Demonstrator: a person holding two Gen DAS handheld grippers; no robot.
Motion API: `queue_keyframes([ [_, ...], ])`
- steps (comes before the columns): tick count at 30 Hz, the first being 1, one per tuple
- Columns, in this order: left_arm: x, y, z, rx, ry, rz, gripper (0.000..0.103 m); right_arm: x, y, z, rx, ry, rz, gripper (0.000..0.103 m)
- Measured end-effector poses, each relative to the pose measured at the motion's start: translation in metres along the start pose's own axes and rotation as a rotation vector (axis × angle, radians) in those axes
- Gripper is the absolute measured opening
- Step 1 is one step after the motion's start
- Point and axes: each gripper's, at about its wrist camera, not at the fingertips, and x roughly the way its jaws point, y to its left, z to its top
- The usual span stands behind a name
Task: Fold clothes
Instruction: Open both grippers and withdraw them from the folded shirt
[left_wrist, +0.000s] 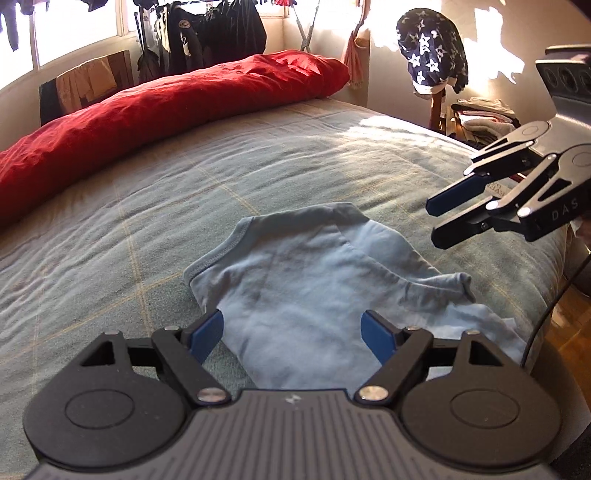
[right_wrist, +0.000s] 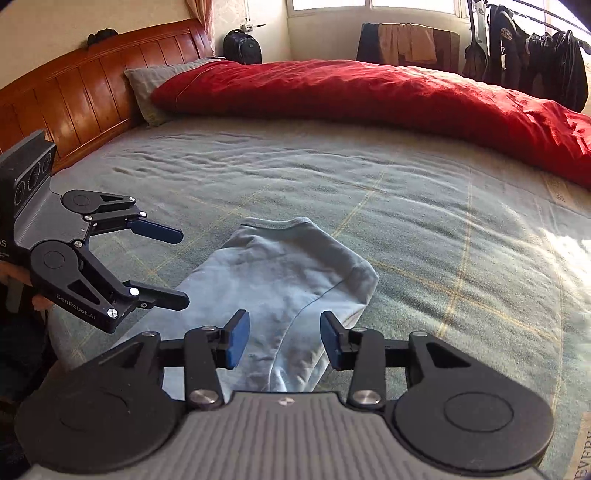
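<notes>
- Left wrist view: left gripper (left_wrist: 293, 334) hung over the near part of a light blue garment (left_wrist: 314, 273), its jaws spread wide, blue pads (left_wrist: 207, 332) clear of the cloth and nothing between them.
- Garment lay partly folded on the grey-green bedspread (left_wrist: 147, 206), near the edge of the bed closest to the cameras; ribbed neck edge pointed away toward the middle of the bed, one side folded over the body.
- Right gripper (left_wrist: 436, 221) seen at the right edge of the same view, raised above the bedspread beside the garment, not touching it.
- Right wrist view: right gripper (right_wrist: 284, 338) jaws stood partly apart, about mid width, empty; the light blue garment (right_wrist: 280, 273) lay below and ahead of them.
- Left gripper (right_wrist: 183, 266) showed at the left of that view, jaws wide and empty, above the garment's left edge; part of a hand visible behind its body.
- Red duvet (right_wrist: 369, 92) was bunched along the far side of the bed, well apart from the garment.
- Wooden headboard (right_wrist: 74, 96) and a grey pillow (right_wrist: 155, 81) lay at the far left.
- Dark clothes (left_wrist: 207, 37) hung by the window; a star-patterned cloth (left_wrist: 432, 48) was draped over something to the right.
</notes>
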Motion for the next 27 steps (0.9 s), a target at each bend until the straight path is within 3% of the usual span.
queue_keyframes([
  [8,-0.032,-0.044,-0.046,0.075,0.02,0.078,0.082,-0.014,0.043,-0.053,0.047,0.005,0.033,0.051],
  [14,-0.023,-0.057,-0.062,0.052,0.06,0.127,0.082,0.0,0.058,-0.09,0.097,0.048,0.011,0.051],
  [18,-0.028,-0.06,-0.062,0.031,0.049,0.145,0.082,-0.004,0.062,-0.1,0.123,0.019,-0.02,0.052],
  [20,-0.043,-0.064,-0.059,0.038,0.015,0.133,0.082,-0.014,0.068,-0.1,0.129,-0.021,0.0,0.052],
  [22,-0.055,-0.068,-0.057,0.034,-0.015,0.099,0.082,-0.024,0.073,-0.1,0.136,-0.062,0.019,0.061],
  [24,-0.058,-0.072,-0.057,0.02,-0.031,0.053,0.084,-0.019,0.077,-0.102,0.126,-0.054,0.016,0.063],
  [27,-0.04,-0.078,-0.063,-0.002,0.03,0.031,0.084,-0.003,0.08,-0.11,0.124,-0.008,-0.031,0.063],
])
